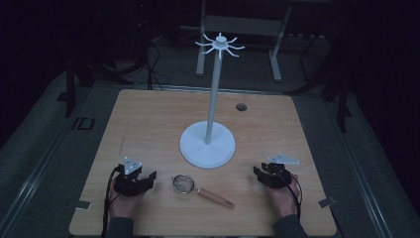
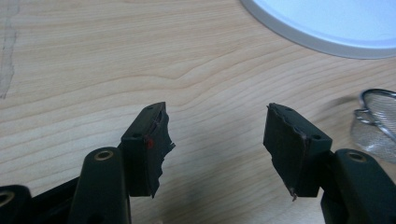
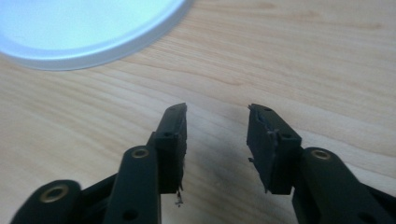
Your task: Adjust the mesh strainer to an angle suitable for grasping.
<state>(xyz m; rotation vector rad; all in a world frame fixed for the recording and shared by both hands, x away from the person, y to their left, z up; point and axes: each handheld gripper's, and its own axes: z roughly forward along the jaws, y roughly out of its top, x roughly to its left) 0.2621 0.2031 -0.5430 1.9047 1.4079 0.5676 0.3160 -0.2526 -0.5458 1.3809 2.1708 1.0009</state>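
High view: we see the strainer (image 1: 183, 184) lying flat just in front of the white stand (image 1: 207, 144), between our left gripper (image 1: 150, 177) and right gripper (image 1: 258, 172), apart from both.
Left gripper view: we hold its jaws released, nothing between; strainer (image 2: 377, 125) right of them, below the stand's base (image 2: 327, 21).
Right gripper view: jaws parted, empty; stand's base (image 3: 84, 28) up left.

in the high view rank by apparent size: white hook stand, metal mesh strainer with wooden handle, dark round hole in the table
1. White hook stand, clearly the largest.
2. Metal mesh strainer with wooden handle.
3. Dark round hole, smallest; it lies farther from the camera, but the gap is clear.
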